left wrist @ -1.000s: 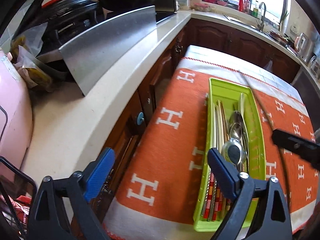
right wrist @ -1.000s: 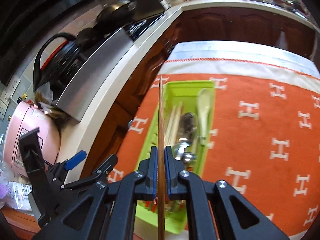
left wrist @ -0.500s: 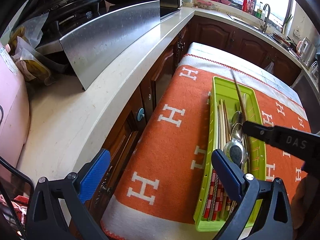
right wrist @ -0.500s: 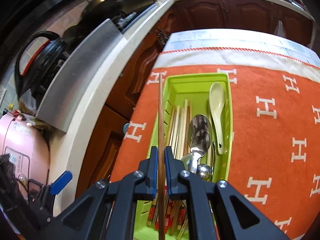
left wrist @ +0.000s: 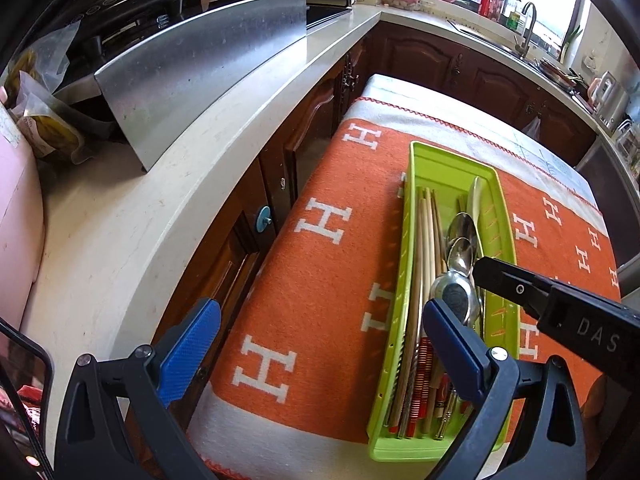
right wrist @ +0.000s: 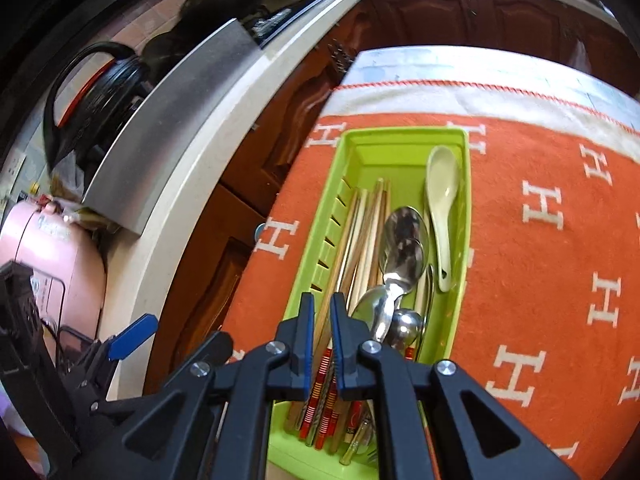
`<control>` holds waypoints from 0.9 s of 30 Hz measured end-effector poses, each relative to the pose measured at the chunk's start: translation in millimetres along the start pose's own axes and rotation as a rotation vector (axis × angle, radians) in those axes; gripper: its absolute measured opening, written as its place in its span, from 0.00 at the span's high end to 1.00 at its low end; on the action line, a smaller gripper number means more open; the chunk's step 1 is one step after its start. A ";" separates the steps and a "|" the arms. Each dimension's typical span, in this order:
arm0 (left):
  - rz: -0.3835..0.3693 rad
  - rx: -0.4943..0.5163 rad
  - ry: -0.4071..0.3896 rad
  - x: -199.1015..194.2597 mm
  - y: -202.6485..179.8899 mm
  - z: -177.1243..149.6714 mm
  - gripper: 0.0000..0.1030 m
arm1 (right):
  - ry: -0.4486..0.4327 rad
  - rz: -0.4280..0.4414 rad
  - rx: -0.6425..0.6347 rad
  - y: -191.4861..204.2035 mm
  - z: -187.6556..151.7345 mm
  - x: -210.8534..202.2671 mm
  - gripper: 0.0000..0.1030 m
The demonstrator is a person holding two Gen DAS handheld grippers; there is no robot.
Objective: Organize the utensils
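Observation:
A lime-green tray lies on an orange cloth and holds wooden chopsticks, metal spoons and a white ceramic spoon. My right gripper is low over the tray's near half, shut on a brown chopstick that slants down among the other chopsticks. In the left wrist view its black tip hangs over the spoons. My left gripper stands wide open above the cloth. Its right finger is over the tray's near end, and nothing is between the fingers.
A pale counter runs along the left with a steel splash guard, black pots and a pink appliance. Dark wood cabinets stand behind the table. A sink tap is by the window.
The right gripper has sunk into the tray. Its chopstick, which earlier stood up over the tray's left wall, now lies along the other chopsticks. The left gripper has hardly moved.

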State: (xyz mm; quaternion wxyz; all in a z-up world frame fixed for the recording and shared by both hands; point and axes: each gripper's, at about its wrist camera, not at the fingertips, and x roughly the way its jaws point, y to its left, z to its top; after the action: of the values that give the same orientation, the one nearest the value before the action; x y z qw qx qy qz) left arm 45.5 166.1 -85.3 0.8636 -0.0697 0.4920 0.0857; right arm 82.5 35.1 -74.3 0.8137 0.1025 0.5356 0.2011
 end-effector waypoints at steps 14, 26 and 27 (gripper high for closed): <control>-0.035 0.070 0.009 -12.2 -30.6 -8.9 0.03 | -0.083 -0.079 -0.082 -21.7 -20.7 -42.2 0.85; -0.113 0.151 0.024 -30.4 -86.8 -24.3 0.03 | -0.146 -0.210 -0.122 -68.0 -55.8 -101.1 0.85; -0.115 0.156 0.022 -32.7 -91.0 -23.4 0.03 | -0.153 -0.214 -0.117 -70.7 -57.2 -106.8 0.85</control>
State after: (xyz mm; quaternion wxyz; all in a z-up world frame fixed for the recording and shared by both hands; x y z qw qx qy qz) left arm 29.2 69.9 -65.7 0.8643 -0.0312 0.5019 -0.0032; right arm 8.7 -77.8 -35.8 0.8737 0.0120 0.4671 0.1356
